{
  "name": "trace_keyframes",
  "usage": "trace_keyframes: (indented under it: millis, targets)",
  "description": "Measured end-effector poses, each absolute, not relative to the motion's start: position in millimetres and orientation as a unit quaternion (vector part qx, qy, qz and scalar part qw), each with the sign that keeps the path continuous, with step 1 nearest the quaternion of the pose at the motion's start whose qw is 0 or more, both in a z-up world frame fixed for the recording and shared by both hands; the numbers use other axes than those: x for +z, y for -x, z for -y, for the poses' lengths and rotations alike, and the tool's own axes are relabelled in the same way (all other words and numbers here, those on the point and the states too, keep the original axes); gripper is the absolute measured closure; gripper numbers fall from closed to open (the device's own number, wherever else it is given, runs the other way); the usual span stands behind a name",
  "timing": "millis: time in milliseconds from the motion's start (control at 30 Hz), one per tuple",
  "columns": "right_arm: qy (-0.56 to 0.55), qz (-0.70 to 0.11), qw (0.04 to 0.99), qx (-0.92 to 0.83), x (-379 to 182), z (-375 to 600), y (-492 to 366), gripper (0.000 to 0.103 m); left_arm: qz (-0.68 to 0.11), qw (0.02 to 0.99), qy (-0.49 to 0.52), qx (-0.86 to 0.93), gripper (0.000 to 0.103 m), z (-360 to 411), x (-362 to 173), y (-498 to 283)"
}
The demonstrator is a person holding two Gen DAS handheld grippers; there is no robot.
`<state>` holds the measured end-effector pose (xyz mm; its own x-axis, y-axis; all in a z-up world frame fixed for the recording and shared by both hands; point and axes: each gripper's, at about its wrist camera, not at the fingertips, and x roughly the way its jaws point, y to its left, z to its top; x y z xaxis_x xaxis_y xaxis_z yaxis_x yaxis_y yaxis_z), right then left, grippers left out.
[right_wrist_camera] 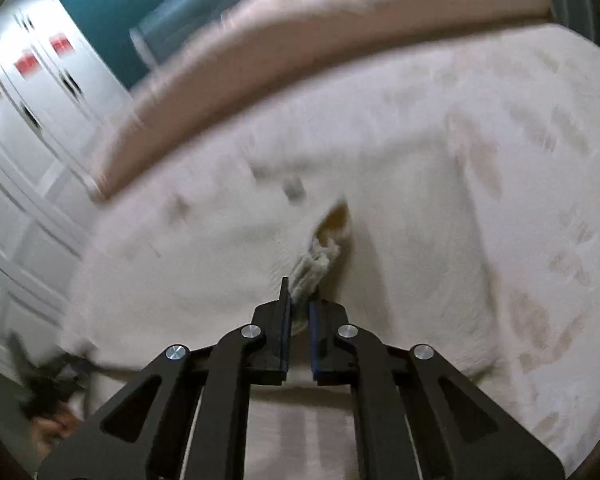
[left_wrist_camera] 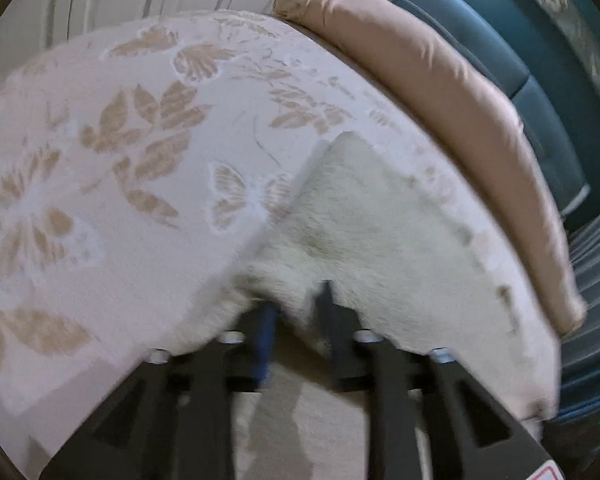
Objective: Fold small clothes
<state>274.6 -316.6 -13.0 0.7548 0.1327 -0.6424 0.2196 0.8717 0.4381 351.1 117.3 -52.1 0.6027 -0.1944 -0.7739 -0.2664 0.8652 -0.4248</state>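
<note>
Clearly both grippers are pinching the white fuzzy garment [left_wrist_camera: 364, 216], which lies on the floral bedspread [left_wrist_camera: 112, 152] near the pink padded edge [left_wrist_camera: 440, 92] of the bed. The left gripper [left_wrist_camera: 296, 304] has its jaws pressed together on a bunched edge of the fleece, and the right gripper [right_wrist_camera: 299, 300] is nipped shut on a ribbed cuff or hem [right_wrist_camera: 312, 264]. To fold well, I judge both corners should rise evenly and travel together, keeping the cloth taut between them so it lays over flat. Room looks generous across the bedspread on the left gripper's side; the padded edge and the teal furniture [left_wrist_camera: 540, 92] beyond it bound the far side, so the fold should stay inboard.
</note>
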Motion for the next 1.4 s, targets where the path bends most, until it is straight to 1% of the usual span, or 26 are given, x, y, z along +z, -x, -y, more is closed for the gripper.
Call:
trace_keyframes:
  millis: [67, 100, 133, 167, 200, 233, 300, 367, 400, 433, 467, 500, 533, 567, 667, 833, 967, 1033, 1167, 1200, 1233, 1267, 1300, 1333, 1367, 1400]
  targets:
    - [-0.245, -0.327, 0.912, -0.035, -8, 323, -264, 0.097, -0.451, 0.858, 0.246, 0.02, 0.089, -115, -55, -352]
    - [-0.233, -0.344, 0.908, -0.05, -19, 328, -267, 0.097, -0.454, 0.859, 0.237, 0.02, 0.088, -114, -58, -352]
    - [-0.22, -0.401, 0.886, -0.073, -51, 334, -279, 0.097, -0.456, 0.861, 0.223, 0.023, 0.087, -111, -60, -353]
    - [-0.219, -0.43, 0.872, -0.077, -71, 337, -285, 0.097, -0.456, 0.865, 0.21, 0.024, 0.087, -108, -61, -354]
    - [-0.216, -0.419, 0.879, -0.074, -73, 338, -282, 0.097, -0.456, 0.867, 0.198, 0.024, 0.087, -109, -60, -354]
    - [-0.204, -0.414, 0.884, -0.076, -64, 334, -279, 0.094, -0.457, 0.87, 0.181, 0.023, 0.087, -107, -58, -354]
    - [-0.218, -0.404, 0.885, -0.075, -40, 329, -268, 0.092, -0.461, 0.875, 0.15, 0.014, 0.086, -101, -51, -349]
    - [-0.212, -0.385, 0.896, -0.071, -14, 322, -243, 0.088, -0.461, 0.876, 0.141, -0.006, 0.083, -102, -40, -333]
    - [-0.203, -0.38, 0.899, -0.076, -7, 323, -231, 0.075, -0.462, 0.877, 0.135, -0.007, 0.075, -103, -35, -323]
    - [-0.193, -0.376, 0.902, -0.085, 0, 321, -216, 0.064, -0.462, 0.877, 0.13, -0.009, 0.064, -105, -29, -311]
    - [-0.185, -0.375, 0.903, -0.096, 6, 321, -190, 0.048, -0.464, 0.877, 0.122, -0.014, 0.056, -112, -22, -291]
    - [-0.184, -0.376, 0.903, -0.1, 8, 321, -170, 0.042, -0.465, 0.877, 0.118, -0.014, 0.038, -115, -18, -279]
    - [-0.185, -0.379, 0.901, -0.101, 9, 320, -150, 0.041, -0.468, 0.877, 0.108, -0.012, 0.024, -124, -12, -256]
    - [-0.186, -0.389, 0.896, -0.102, 7, 322, -122, 0.037, -0.469, 0.877, 0.104, -0.012, 0.02, -132, -9, -237]
    - [-0.204, -0.426, 0.873, -0.122, -13, 331, -44, 0.035, -0.496, 0.863, 0.098, -0.02, 0.018, -153, -9, -185]
    - [-0.255, -0.474, 0.835, -0.117, -50, 323, 41, 0.035, -0.552, 0.819, 0.155, -0.027, 0.018, -183, -32, -116]
    - [-0.289, -0.472, 0.828, -0.091, -62, 310, 56, 0.034, -0.557, 0.804, 0.205, -0.049, 0.018, -182, -44, -89]
    - [-0.312, -0.459, 0.829, -0.068, -65, 304, 50, 0.031, -0.552, 0.804, 0.213, -0.058, 0.018, -178, -47, -91]
    - [-0.335, -0.444, 0.829, -0.053, -66, 296, 28, 0.03, -0.535, 0.807, 0.241, -0.067, 0.018, -172, -49, -103]
    - [-0.34, -0.444, 0.827, -0.056, -67, 295, 23, 0.029, -0.535, 0.805, 0.247, -0.067, 0.02, -171, -49, -106]
    - [-0.346, -0.442, 0.826, -0.053, -68, 294, 18, 0.03, -0.536, 0.803, 0.252, -0.071, 0.027, -170, -49, -110]
    - [-0.354, -0.437, 0.825, -0.053, -69, 294, 14, 0.042, -0.535, 0.802, 0.252, -0.081, 0.038, -168, -48, -113]
    - [-0.356, -0.438, 0.824, -0.057, -69, 294, 12, 0.06, -0.54, 0.799, 0.25, -0.088, 0.066, -167, -48, -116]
    - [-0.357, -0.442, 0.821, -0.059, -70, 294, 10, 0.07, -0.548, 0.794, 0.246, -0.092, 0.091, -166, -47, -118]
    - [-0.36, -0.443, 0.819, -0.062, -70, 295, 8, 0.096, -0.555, 0.789, 0.245, -0.095, 0.097, -167, -47, -120]
    - [-0.365, -0.443, 0.817, -0.063, -68, 298, 10, 0.097, -0.554, 0.789, 0.248, -0.096, 0.097, -169, -43, -119]
